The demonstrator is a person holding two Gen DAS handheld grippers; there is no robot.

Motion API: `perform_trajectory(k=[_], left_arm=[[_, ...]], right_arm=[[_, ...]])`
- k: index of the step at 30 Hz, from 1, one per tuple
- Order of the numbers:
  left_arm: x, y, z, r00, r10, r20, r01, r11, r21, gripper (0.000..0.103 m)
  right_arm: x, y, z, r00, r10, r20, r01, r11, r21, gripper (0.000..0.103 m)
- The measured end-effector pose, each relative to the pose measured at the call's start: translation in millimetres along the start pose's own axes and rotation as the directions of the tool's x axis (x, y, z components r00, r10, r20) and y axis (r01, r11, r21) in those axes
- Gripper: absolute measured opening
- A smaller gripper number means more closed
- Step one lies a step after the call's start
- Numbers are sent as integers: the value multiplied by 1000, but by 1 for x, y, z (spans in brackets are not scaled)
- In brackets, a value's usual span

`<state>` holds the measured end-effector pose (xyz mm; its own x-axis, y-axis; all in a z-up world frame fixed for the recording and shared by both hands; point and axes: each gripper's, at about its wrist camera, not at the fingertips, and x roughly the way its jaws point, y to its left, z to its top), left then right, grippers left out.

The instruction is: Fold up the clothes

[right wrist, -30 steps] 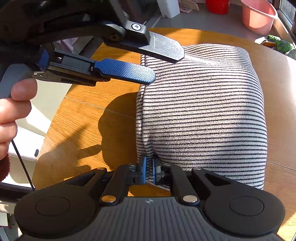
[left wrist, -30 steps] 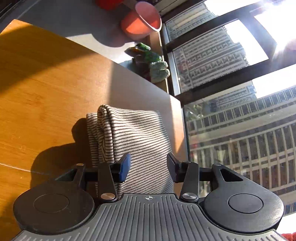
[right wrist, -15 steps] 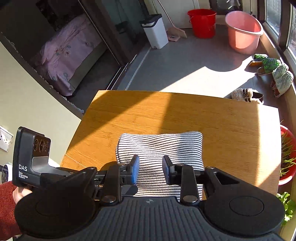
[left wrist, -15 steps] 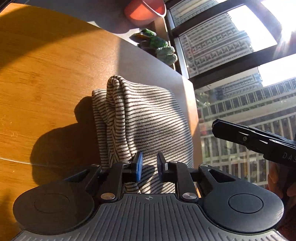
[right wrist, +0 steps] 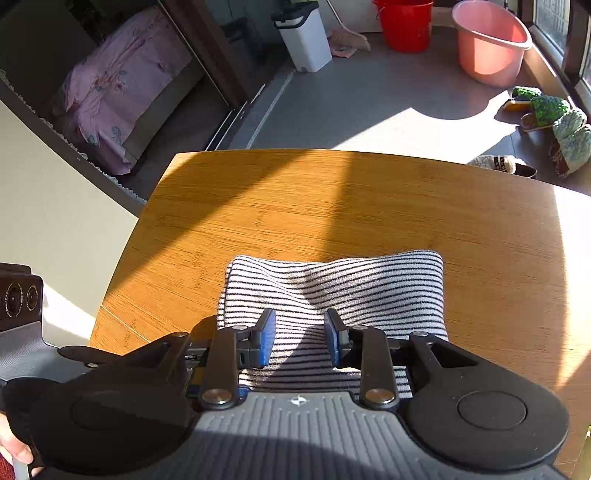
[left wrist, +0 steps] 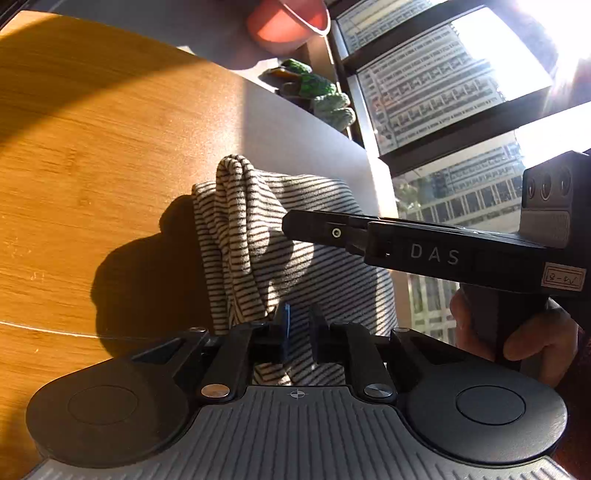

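Note:
A folded black-and-white striped garment (left wrist: 236, 221) (right wrist: 351, 284) lies on the wooden table (left wrist: 92, 166) (right wrist: 332, 199), close to its near edge. My left gripper (left wrist: 299, 314) is shut on the garment's near edge, and a pinch of striped cloth shows between its pads. My right gripper (right wrist: 300, 321) hovers over the near part of the garment, open, with its blue pads apart and nothing pressed between them. In the left wrist view its black fingers (left wrist: 332, 232) reach in from the right above the cloth, held by a hand (left wrist: 532, 332).
Beyond the table are a pink basin (right wrist: 487, 48), a red bucket (right wrist: 404, 26), a white bin (right wrist: 304, 40) and green slippers (right wrist: 546, 110) on the floor. A large window (left wrist: 443, 92) runs along one side. A pink-sheeted bed (right wrist: 122, 92) lies behind a doorway.
My left jaws closed onto the garment's near edge. My right gripper let go of the cloth, opened and drew back and up, so it now shows in the left wrist view.

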<state>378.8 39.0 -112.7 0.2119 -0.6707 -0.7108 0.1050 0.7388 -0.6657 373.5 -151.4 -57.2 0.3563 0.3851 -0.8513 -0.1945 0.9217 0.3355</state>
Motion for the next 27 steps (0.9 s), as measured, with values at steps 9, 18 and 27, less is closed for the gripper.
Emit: perform_trajectory(k=[9, 18, 27], left_arm=[[-10, 6, -1, 1000, -25, 4, 25, 999, -44, 8], [-21, 1, -14, 998, 65, 20, -64, 996, -57, 45], [6, -3, -24, 988, 152, -3, -152, 988, -4, 62]], right_arm=[[-30, -3, -82, 986, -163, -28, 163, 987, 10, 67], [-16, 8, -101, 972, -229, 49, 231, 972, -43, 73], [-40, -62, -80, 996, -82, 45, 73, 982, 172, 96]])
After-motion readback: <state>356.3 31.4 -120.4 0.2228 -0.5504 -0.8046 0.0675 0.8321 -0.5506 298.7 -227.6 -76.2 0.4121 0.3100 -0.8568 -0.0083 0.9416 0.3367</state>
